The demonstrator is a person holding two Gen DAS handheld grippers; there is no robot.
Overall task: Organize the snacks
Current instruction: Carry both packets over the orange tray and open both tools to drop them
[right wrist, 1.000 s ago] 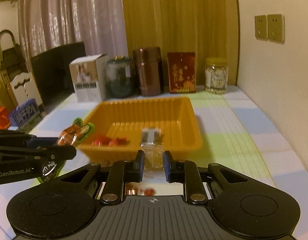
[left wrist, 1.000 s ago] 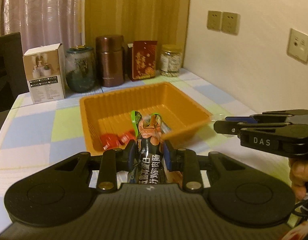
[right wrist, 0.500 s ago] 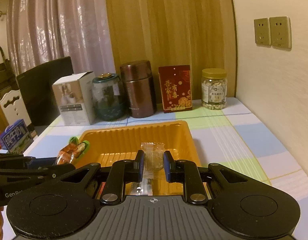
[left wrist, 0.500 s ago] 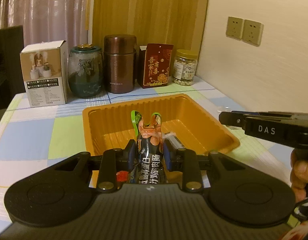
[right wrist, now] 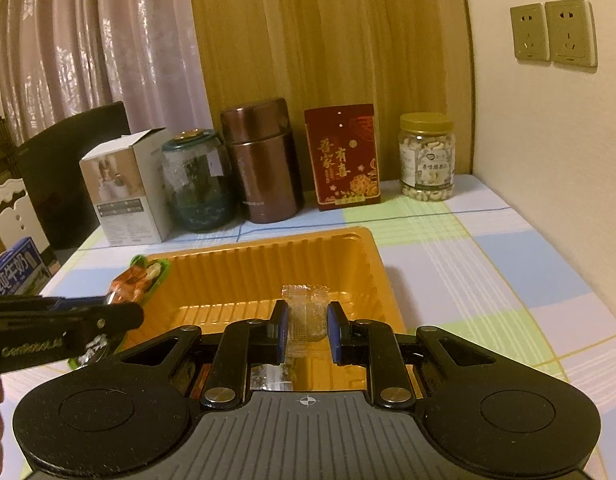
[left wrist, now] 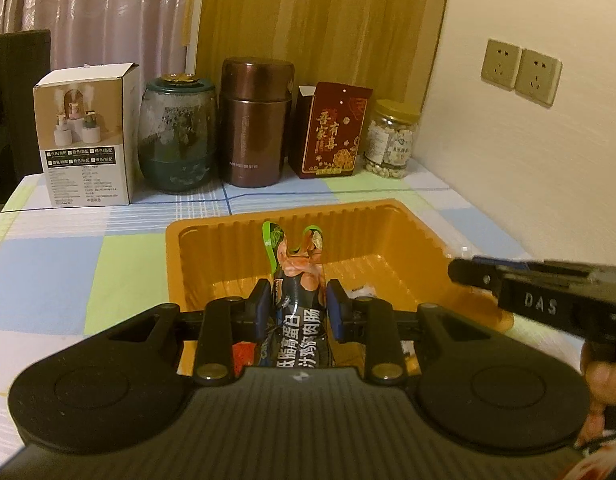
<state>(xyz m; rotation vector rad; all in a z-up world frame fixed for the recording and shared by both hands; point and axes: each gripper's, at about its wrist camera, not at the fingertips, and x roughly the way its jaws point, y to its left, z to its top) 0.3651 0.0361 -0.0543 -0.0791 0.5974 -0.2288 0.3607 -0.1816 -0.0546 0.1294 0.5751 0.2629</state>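
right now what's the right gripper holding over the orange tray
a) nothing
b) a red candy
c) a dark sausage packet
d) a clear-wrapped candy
d: the right gripper is shut on a clear-wrapped candy above the orange tray; the dark sausage packet sits in the left gripper.

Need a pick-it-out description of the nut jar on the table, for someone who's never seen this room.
Look at the row of containers along the back edge of the checked table, beyond the orange tray. The nut jar stands at the row's right end, nearest the wall, beside the red box. Only it is clear with a gold lid and pale nuts inside.
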